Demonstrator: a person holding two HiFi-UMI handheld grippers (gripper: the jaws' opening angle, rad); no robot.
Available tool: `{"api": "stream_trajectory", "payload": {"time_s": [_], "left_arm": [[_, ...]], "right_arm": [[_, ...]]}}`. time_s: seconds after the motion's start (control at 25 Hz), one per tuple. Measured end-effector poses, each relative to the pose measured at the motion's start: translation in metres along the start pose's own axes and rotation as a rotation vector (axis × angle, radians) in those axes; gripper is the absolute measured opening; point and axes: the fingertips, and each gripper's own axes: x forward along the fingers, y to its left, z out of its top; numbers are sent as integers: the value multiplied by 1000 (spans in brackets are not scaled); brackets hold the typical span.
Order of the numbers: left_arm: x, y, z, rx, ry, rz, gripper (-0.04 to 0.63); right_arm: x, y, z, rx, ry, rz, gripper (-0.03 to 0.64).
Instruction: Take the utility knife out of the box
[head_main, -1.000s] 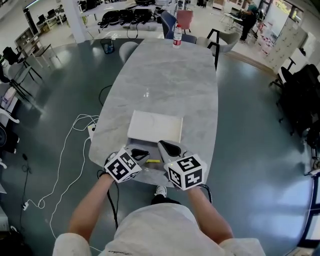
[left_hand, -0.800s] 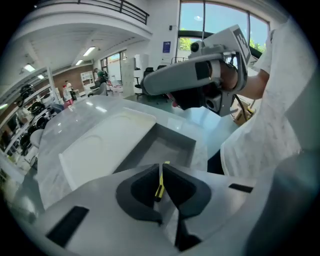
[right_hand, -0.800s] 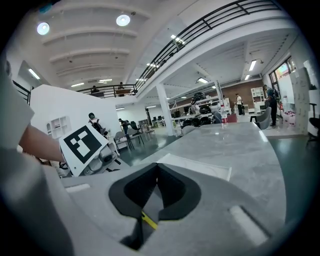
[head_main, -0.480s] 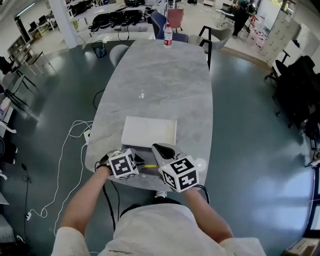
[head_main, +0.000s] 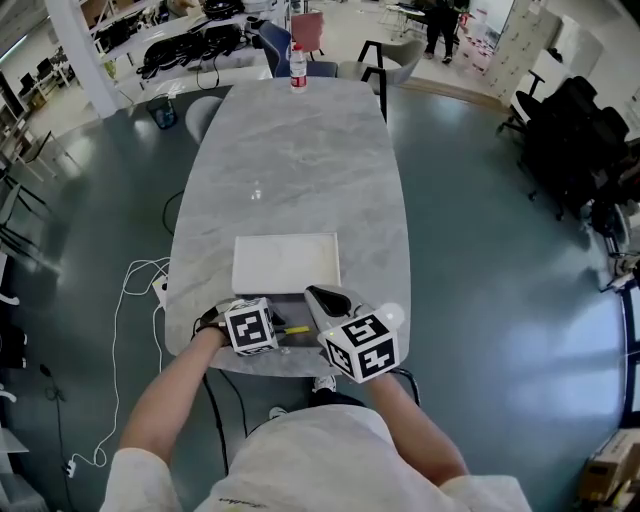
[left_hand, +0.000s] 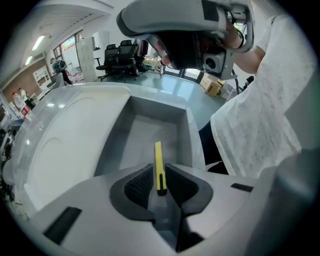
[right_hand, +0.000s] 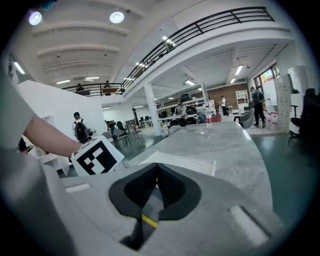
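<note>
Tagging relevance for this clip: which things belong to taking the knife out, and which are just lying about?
Job in hand: knife, box, left tool shut on the knife.
Lying about: white lid, water bottle.

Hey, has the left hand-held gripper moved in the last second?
Yes. Against the white lid, the left hand-held gripper has shifted right, toward the lid's middle, gripping the utility knife.

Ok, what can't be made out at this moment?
Box: in the head view the two grippers cover nearly all of it.
Utility knife: its near end is hidden between the shut jaws of the left gripper, and whether the blade is out cannot be told.
Right gripper: a yellow sliver shows below its closed jaws, too little to identify.
Bottle: label too small in the head view.
</note>
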Motion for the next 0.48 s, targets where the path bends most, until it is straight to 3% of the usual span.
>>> {"api": "stream_trajectory", "payload": {"time_s": [0.12, 0.48], "left_arm": [[6, -1, 0, 36, 15, -19, 89], [20, 0, -13, 110, 87, -47, 107]], "right_arm": [[-4, -6, -3, 17, -3, -37, 5], [-11, -13, -8, 47, -1, -96, 5]]}}
